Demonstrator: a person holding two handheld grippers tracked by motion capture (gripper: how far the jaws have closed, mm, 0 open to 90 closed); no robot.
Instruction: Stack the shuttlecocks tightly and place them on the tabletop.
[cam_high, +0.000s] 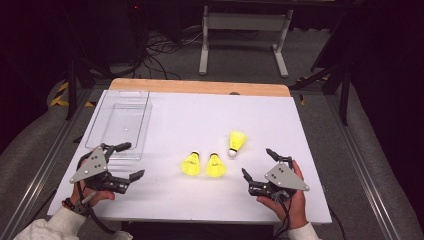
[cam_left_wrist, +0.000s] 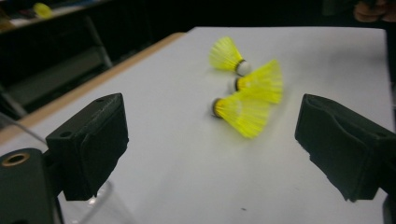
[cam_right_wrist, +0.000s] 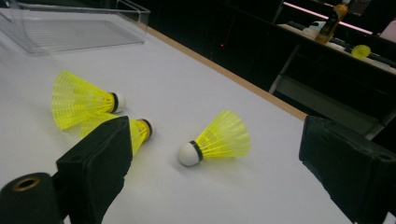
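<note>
High view, item one: three yellow shuttlecocks lying on their sides on the white table, ahead of and between both grippers. The left shuttlecock and middle shuttlecock lie just beside each other; the far shuttlecock sits a little beyond, nearest the right gripper. Skirts are ribbed, translucent plastic cones; tips are rounded white caps with a black band.

Item two: right gripper, jaws spread wide, nothing between them. Left gripper, likewise spread and empty, with the clear tray just ahead of it.

Item three: clear tray, hard transparent plastic, rectangular, empty.

Handling note, as a judgement: the likely step is picking one shuttlecock. Better to close on the firm cap or band than the flimsy skirt, approaching low so the light cone does not roll away.
</note>
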